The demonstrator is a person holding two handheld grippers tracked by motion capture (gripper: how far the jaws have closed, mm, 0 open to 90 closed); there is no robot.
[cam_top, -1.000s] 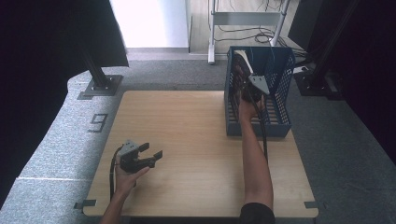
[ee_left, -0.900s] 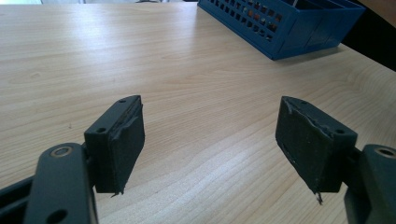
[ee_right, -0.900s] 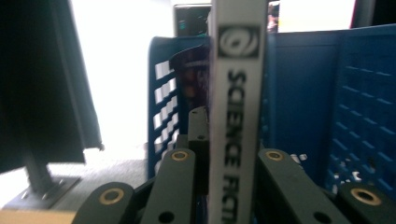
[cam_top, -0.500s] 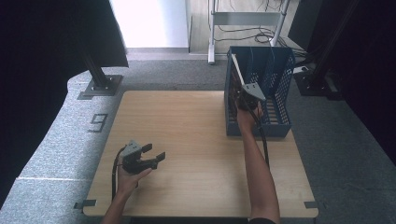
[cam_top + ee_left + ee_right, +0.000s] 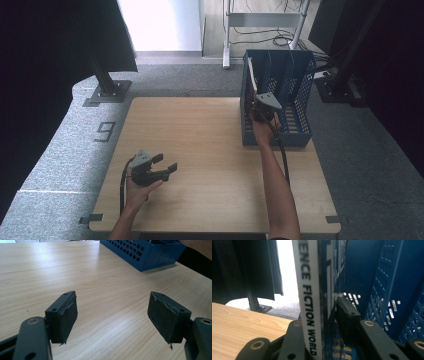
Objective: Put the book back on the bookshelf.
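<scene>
The step in hand looks like the release of a book (image 5: 312, 297) that stands upright in the blue file rack (image 5: 300, 90), in its compartment nearest the table's middle, spine out toward the person (the spine reads "SCIENCE FICTION WORLD", as far as the letters show). In the right gripper view the book is between the jaws of the right gripper (image 5: 260, 107), whose jaws have just been opening; the pad on the far side of the book stands just off the cover with a thin gap, while the near pad is hidden behind the spine, so the grip seems let go and the book rests on the rack. The next move, I judge, calls for spreading the jaws a little further and drawing the gripper straight back out of the rack's open front, without dragging the book along or tipping it. The right forearm reaches forward, the gripper at the rack's front edge. The left gripper (image 5: 161, 169) rests well apart from the rack, low over the wooden table (image 5: 200, 130), its jaws wide with nothing between them.
</scene>
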